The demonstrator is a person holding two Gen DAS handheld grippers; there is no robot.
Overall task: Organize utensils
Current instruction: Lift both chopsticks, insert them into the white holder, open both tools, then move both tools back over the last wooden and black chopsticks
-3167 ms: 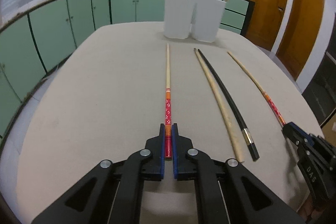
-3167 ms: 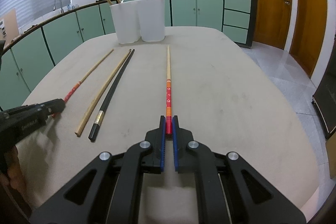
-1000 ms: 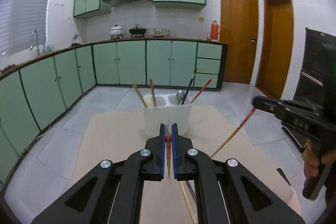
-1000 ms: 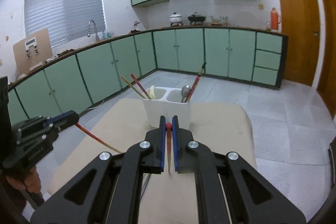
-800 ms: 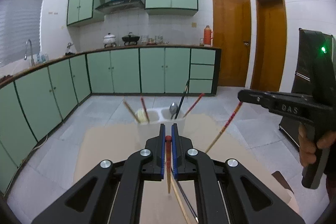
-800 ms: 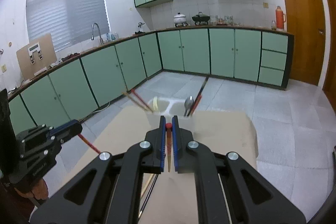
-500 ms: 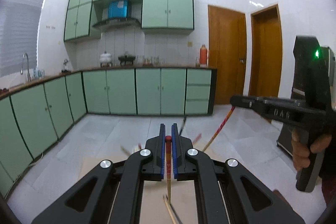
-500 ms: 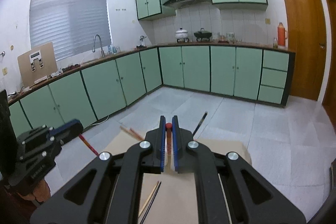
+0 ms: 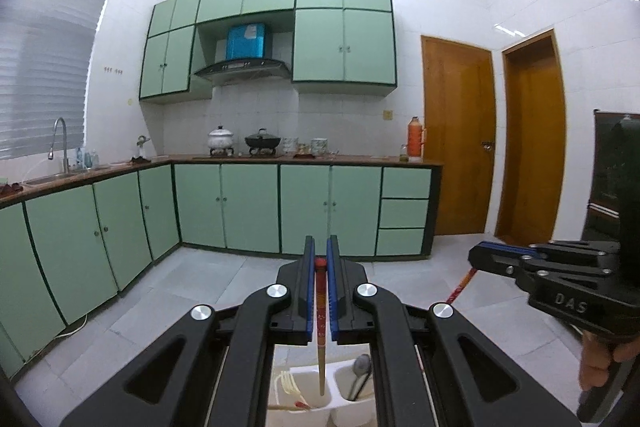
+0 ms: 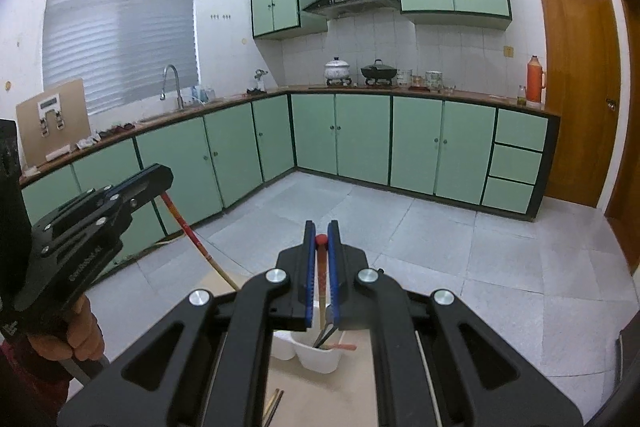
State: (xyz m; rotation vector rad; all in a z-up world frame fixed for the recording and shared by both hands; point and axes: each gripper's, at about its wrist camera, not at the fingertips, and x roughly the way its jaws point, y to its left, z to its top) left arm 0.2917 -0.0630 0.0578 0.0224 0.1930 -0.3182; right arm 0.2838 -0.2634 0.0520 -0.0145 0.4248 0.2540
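Note:
My left gripper (image 9: 320,263) is shut on a red-patterned chopstick (image 9: 320,331) that hangs straight down, tip just above the white two-compartment holder (image 9: 310,399). The holder's left cup has chopsticks, its right cup a spoon (image 9: 361,367). My right gripper (image 10: 320,239) is shut on a matching red chopstick (image 10: 321,285), held upright over the holder (image 10: 318,353). Each gripper shows in the other's view: the right (image 9: 476,259) with its chopstick (image 9: 460,287), the left (image 10: 160,179) with its chopstick (image 10: 192,235).
The beige table (image 10: 288,387) lies below, with two more chopsticks (image 10: 274,403) lying on it. Green kitchen cabinets (image 9: 248,207) line the far wall, wooden doors (image 9: 456,139) at the right. Grey tiled floor surrounds the table.
Both grippers lifted their chopsticks off the table and tilted them to vertical. They have risen higher over the holder, which has dropped to the bottom of both views.

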